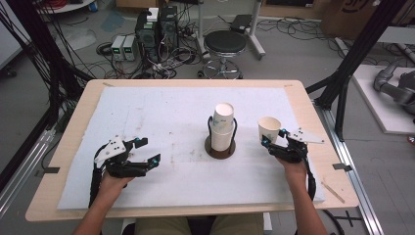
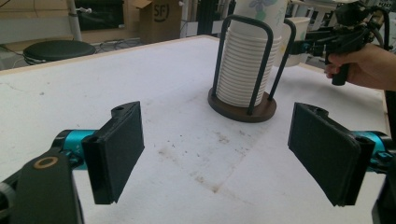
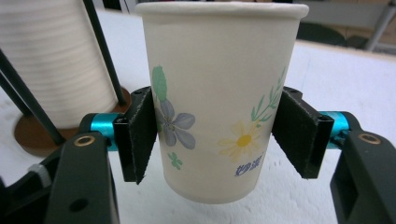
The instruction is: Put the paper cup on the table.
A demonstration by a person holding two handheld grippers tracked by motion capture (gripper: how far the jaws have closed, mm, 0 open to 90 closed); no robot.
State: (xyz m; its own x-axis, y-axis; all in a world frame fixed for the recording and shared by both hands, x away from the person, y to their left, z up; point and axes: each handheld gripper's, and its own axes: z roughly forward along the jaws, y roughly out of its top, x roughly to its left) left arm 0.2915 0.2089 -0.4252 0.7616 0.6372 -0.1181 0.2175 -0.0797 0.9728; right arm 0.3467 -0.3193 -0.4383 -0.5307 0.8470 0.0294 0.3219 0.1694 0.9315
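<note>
Paper cup (image 3: pixel 219 102), upright, is clamped between the right gripper (image 1: pixel 274 139)'s pads, just right of the cup stack in its wire holder (image 1: pixel 222 132); left gripper (image 1: pixel 147 152) rests wide open and empty, well apart on the white mat (image 1: pixel 161 112).

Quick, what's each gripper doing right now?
Left gripper: open, holding nothing.
Right gripper: closed on a flowered paper cup.

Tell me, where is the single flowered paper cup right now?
The flowered paper cup sits upright between the right gripper's jaws, right of the cup stack in its holder.
</note>
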